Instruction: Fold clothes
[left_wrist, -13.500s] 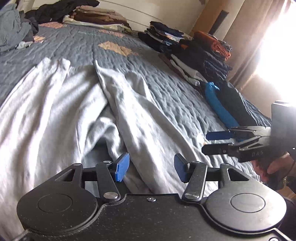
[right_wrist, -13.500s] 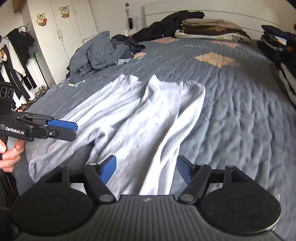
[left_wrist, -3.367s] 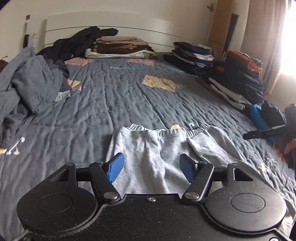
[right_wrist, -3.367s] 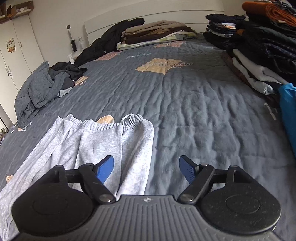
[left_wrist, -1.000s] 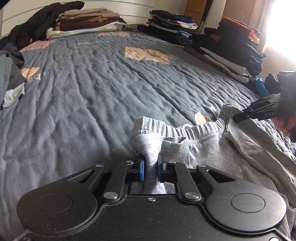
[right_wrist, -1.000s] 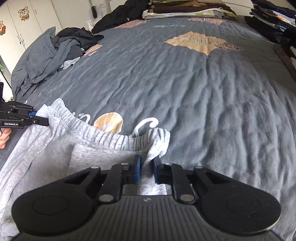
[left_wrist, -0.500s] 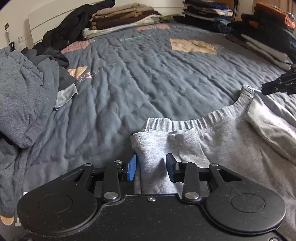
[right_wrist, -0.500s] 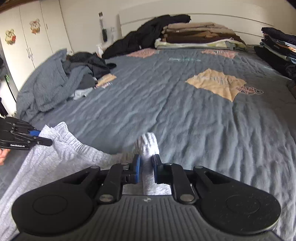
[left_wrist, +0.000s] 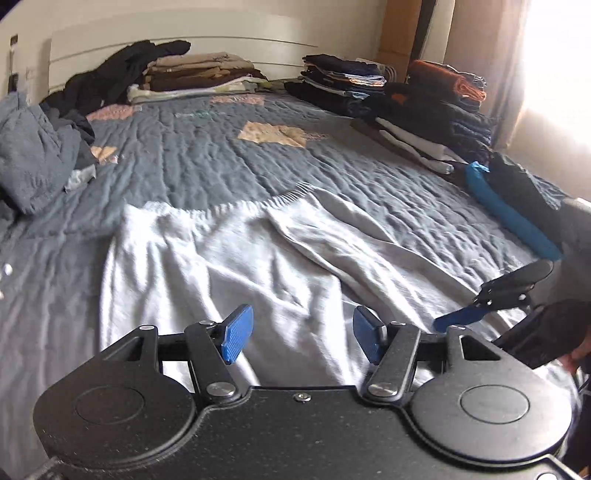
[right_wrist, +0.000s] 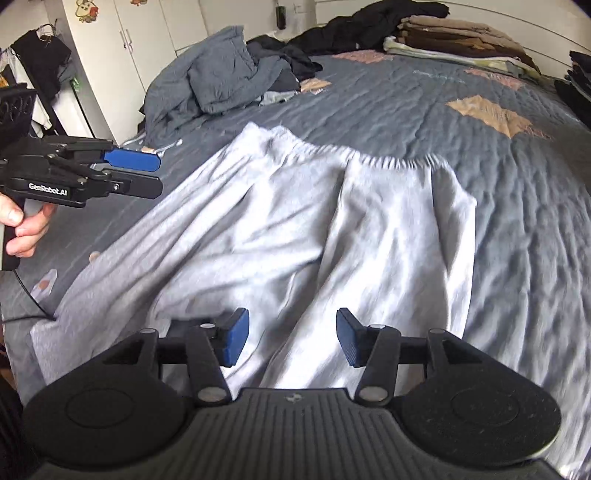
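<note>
White lettering reading "GenRobot.AI" runs along the black body of the left claw (right_wrist: 133, 171) at the left edge of the right wrist view, held by a hand (right_wrist: 24, 229) low on its grip. The grey pants (right_wrist: 295, 229) (soft, creased knit with a ribbed elastic waistband) lie spread across the middle of both views on the bed (right_wrist: 424, 99), waistband toward the top of the frame, legs running down under the cameras. The bed's quilt is stitched grey-blue with tan patches. The left claw (left_wrist: 301, 334) stands wide open over the pants, gripping nothing; its blue pads are ridged. The right claw (right_wrist: 291, 338) is likewise wide open and empty above a leg. Bare quilt stretches beyond the waistband; folded stacks (left_wrist: 417, 110) line the right edge of the left wrist view, and a loose heap (right_wrist: 218, 85) sits upper left in the right wrist view.
</note>
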